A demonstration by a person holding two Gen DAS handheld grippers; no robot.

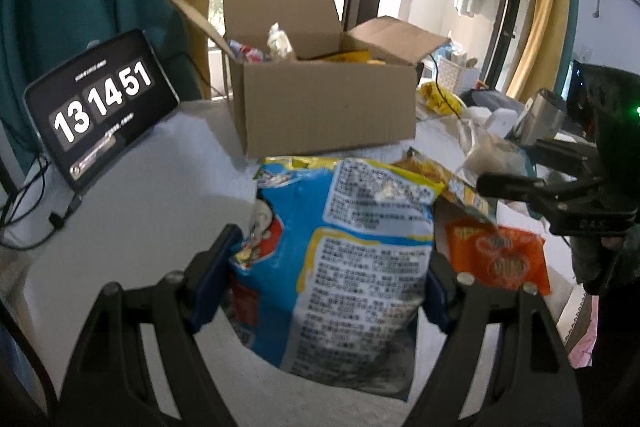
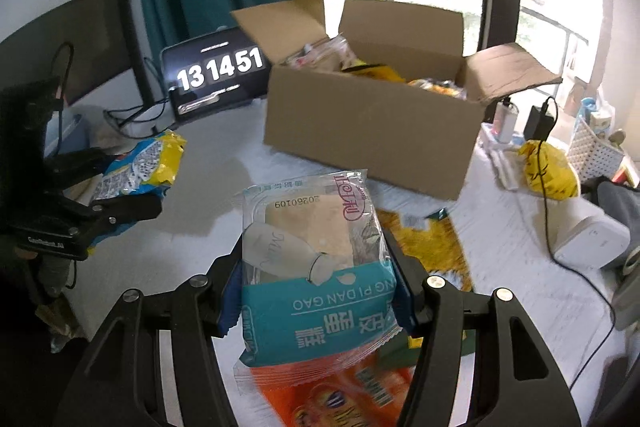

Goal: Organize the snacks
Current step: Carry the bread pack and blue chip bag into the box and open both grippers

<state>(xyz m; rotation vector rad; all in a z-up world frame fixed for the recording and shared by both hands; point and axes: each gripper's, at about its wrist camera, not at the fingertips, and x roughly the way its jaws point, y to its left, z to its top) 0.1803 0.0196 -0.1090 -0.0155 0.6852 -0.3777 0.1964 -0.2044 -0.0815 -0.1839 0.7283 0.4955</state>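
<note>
Snacks both lifted short of the cardboard box [image 2: 372,131]: left gripper [image 1: 328,283] pinches blue bag [image 1: 344,251], right gripper [image 2: 316,291] pinches teal cake pack [image 2: 316,267]; clear the near wall before letting go.

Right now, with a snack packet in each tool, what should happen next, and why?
Probably carry the cake packet in the right tool forward over the open cardboard box and drop it in: other snacks already lie inside, and the box stands just ahead.

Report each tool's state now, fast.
Left tool: shut on the blue-and-yellow printed snack bag.
Right tool: shut on the clear-and-teal wrapped cake packet.
</note>
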